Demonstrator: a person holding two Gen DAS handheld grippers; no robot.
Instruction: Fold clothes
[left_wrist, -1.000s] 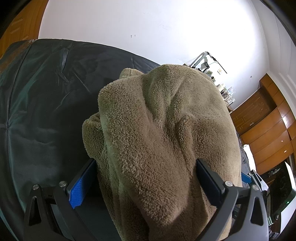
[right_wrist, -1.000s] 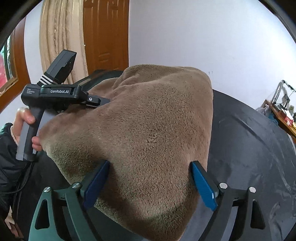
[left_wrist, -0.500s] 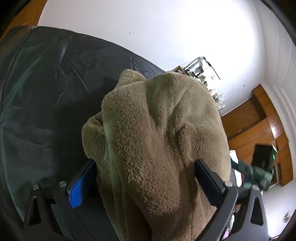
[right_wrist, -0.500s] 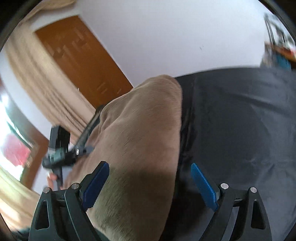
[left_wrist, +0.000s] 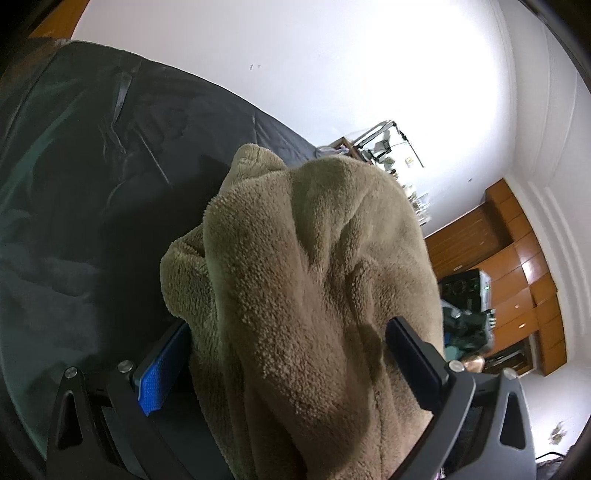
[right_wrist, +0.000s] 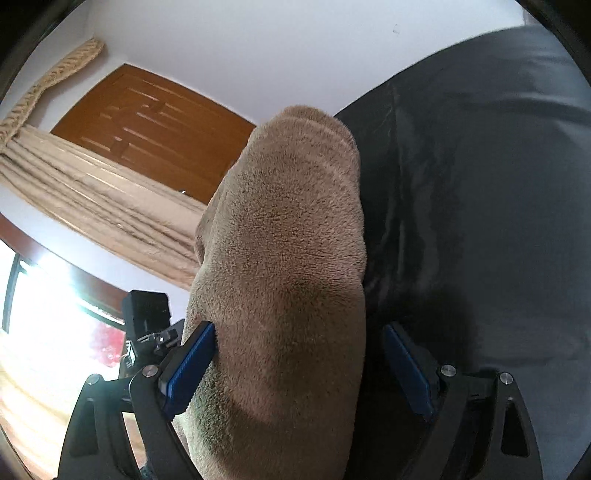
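While my right gripper (right_wrist: 295, 365) tilts sideways, both wide-open grippers, left (left_wrist: 288, 363), carry the draped fleece garment (left_wrist: 317, 280) mid-fold.

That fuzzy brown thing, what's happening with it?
A person is folding a fluffy tan fleece garment over a dark bedcover. The left gripper and the right gripper each have the fleece bunched between their fingers and hold it up. How tightly they pinch it is hard to tell.

Both wrist views sit close behind the fleece garment (left_wrist: 317, 295).
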